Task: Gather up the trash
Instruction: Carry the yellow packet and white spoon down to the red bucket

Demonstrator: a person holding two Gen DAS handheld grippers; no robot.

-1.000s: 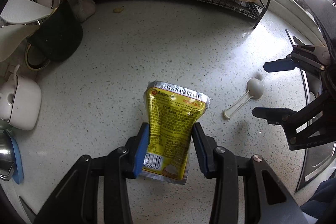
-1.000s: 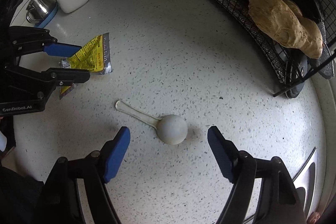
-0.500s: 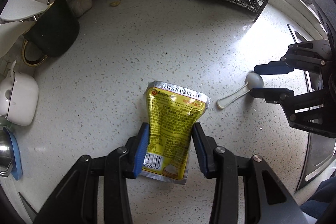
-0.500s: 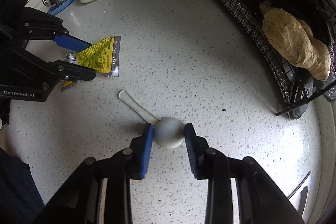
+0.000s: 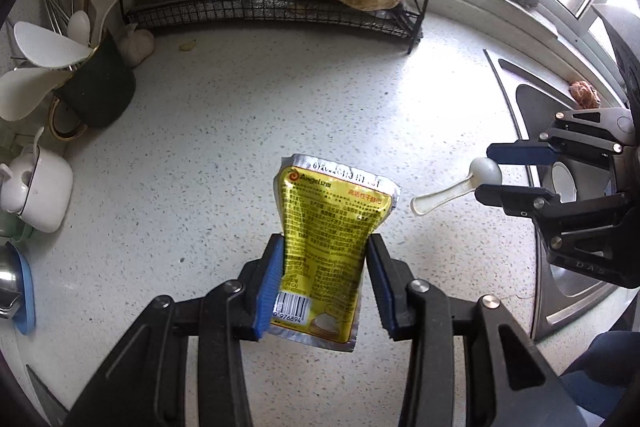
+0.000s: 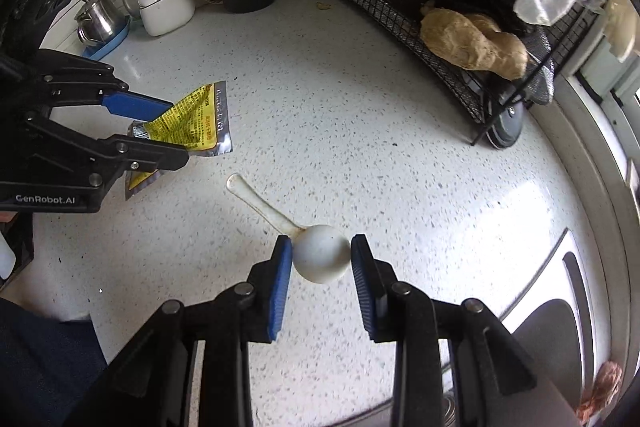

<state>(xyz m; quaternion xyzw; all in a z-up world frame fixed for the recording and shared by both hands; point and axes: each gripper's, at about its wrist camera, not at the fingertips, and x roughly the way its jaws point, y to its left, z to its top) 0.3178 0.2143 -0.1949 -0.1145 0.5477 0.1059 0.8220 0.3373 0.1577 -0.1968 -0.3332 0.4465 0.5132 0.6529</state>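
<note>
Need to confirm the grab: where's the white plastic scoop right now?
The white plastic scoop is clamped by its round bowl in the right tool, its handle pointing toward the yellow packet held in the left tool.

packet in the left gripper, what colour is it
Yellow with silver edges; the packet shows best in the left wrist view.
</note>
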